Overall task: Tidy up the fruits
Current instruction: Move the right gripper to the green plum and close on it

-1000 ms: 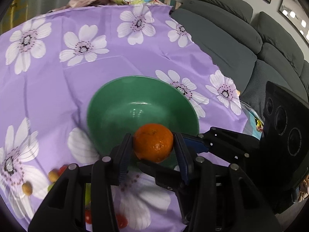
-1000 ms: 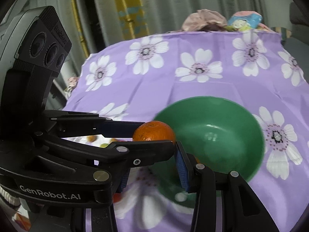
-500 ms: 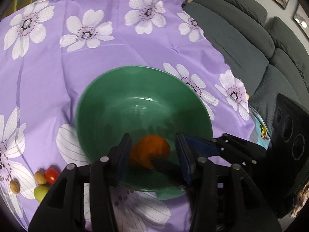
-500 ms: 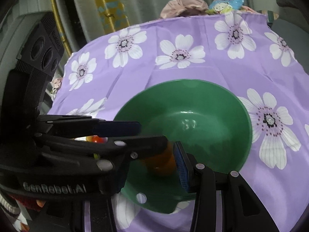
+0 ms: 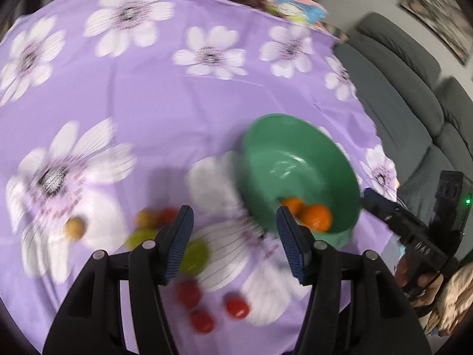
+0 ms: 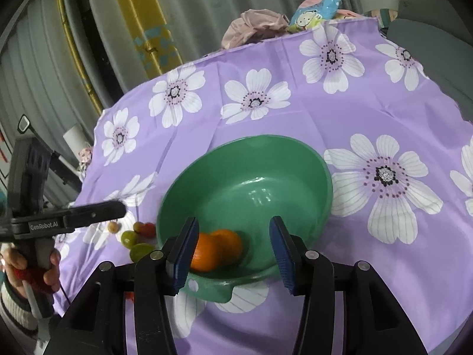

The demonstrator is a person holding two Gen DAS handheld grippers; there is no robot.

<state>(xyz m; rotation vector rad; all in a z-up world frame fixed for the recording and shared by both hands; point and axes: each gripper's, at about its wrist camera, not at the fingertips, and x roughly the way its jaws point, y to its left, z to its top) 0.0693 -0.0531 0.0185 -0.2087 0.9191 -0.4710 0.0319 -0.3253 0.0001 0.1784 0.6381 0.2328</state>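
Purple cloth [image 6: 295,118] with white flowers drapes table, filling centre of both views. Grey sofa [image 5: 414,94], fat cushions, runs along 2 to 4 o'clock in left wrist view. Framed picture [image 5: 437,14] on pale wall at 1 o'clock. Right wrist view: grey pleated curtain [image 6: 207,6] across 12 o'clock, yellow patterned strip [image 6: 147,29] at 11. Crumpled pink fabric [image 6: 254,26] and cartoon-print cushion [image 6: 313,14] beyond table's far edge. Soft, even indoor light.

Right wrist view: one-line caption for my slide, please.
Open right gripper poised over the green bowl holding two oranges on a purple flowered cloth.
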